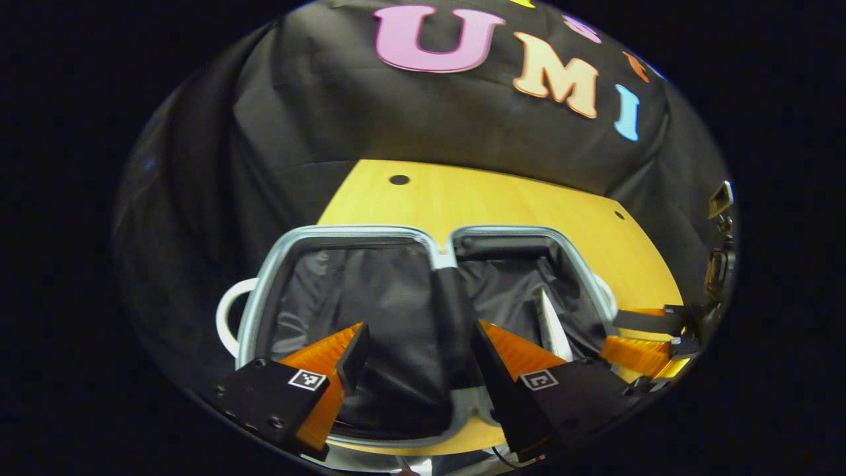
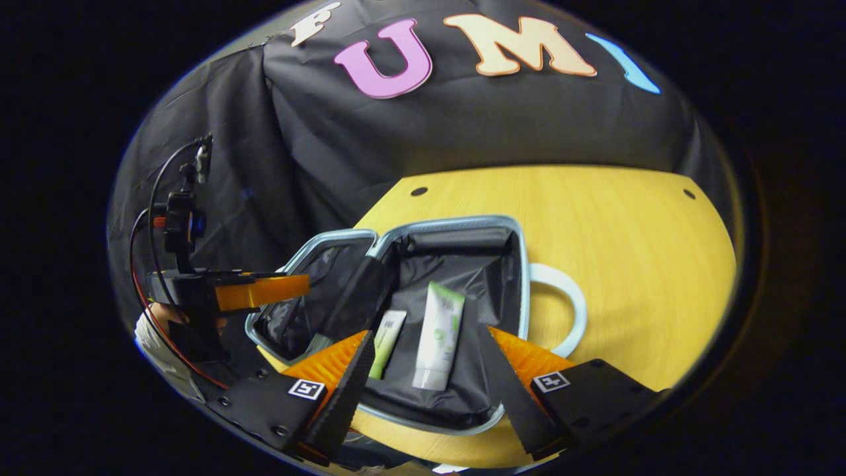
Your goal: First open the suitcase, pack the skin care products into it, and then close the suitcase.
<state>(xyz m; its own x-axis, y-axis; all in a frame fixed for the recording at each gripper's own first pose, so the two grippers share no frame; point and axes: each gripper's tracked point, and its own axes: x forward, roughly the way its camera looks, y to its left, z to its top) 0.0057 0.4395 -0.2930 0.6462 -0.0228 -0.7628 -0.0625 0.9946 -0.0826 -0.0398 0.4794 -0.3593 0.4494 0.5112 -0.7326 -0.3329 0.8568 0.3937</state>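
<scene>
Right gripper view: suitcase (image 2: 456, 228) is lying open at the worktop's (image 2: 628, 231) near edge, two tubes (image 2: 437, 334) resting inside. Both grippers are hovering, jaws apart, empty. Risk: a tube sliding toward the hinge could be jamming the lid at closing.

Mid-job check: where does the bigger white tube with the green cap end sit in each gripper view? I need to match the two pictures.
Left gripper view: the white tube shows as a thin pale sliver, edge-on, in the right half of the open suitcase, just beyond the right finger.
Right gripper view: it lies flat at lower centre in the near half, beside a smaller tube.
Shared landmark: the dark strap at the hinge.
</scene>
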